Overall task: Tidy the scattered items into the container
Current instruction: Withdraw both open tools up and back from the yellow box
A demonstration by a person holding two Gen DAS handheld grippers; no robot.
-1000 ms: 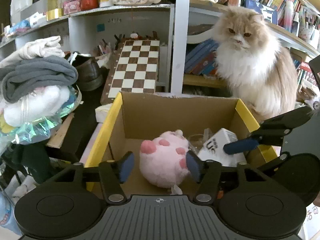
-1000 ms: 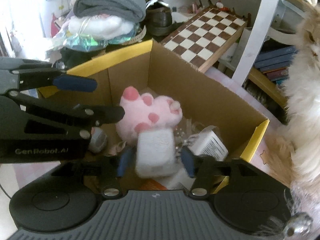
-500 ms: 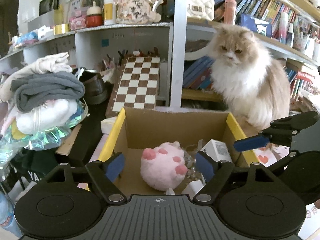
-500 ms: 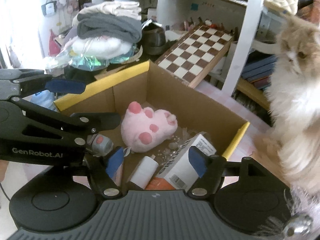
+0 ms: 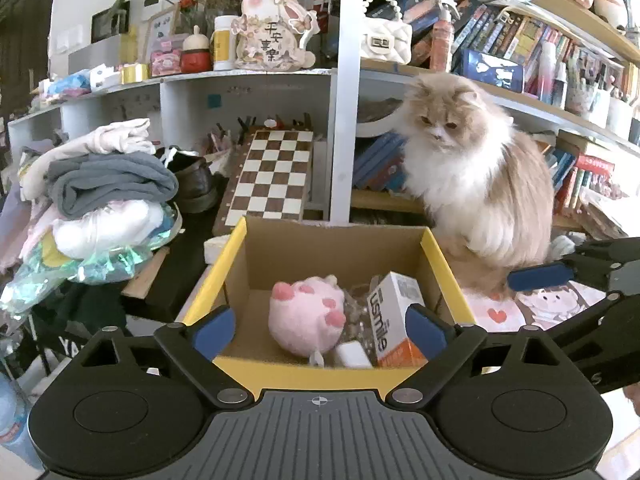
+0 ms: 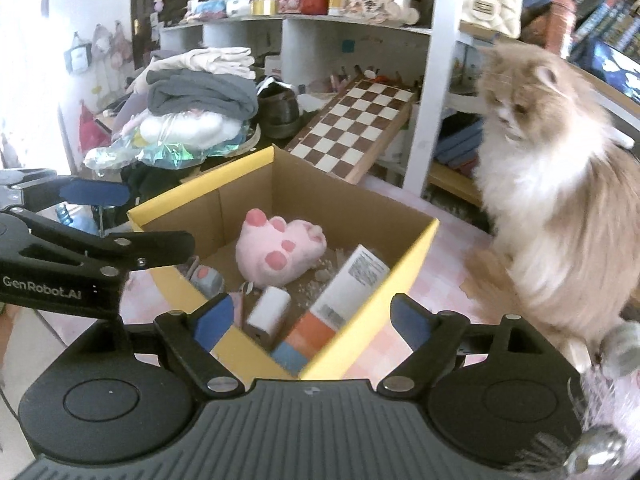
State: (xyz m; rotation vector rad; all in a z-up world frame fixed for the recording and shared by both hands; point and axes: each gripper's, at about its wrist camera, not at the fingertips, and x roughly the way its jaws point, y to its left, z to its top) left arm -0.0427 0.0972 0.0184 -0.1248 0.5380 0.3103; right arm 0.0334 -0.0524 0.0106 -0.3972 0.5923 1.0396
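Observation:
A cardboard box with yellow rims (image 5: 436,264) (image 6: 412,256) stands on the table. Inside it lie a pink plush paw (image 5: 306,314) (image 6: 280,250), a white and orange usmile carton (image 5: 394,320) (image 6: 344,292), a small white cylinder (image 6: 269,310) and a small grey and pink item (image 6: 206,280). My left gripper (image 5: 318,330) is open and empty, above the box's near rim. My right gripper (image 6: 310,322) is open and empty, above the box's near corner. Each gripper shows at the edge of the other's view.
A fluffy cream cat (image 5: 472,172) (image 6: 560,184) sits right beside the box on its right. A chessboard (image 5: 274,174) leans behind the box. A pile of clothes (image 5: 100,196) lies to the left. Cluttered shelves stand behind.
Both grippers opened wider and pulled back and up from the box. The right gripper let go of the white cylinder, which now lies in the box. The cat lowered its head.

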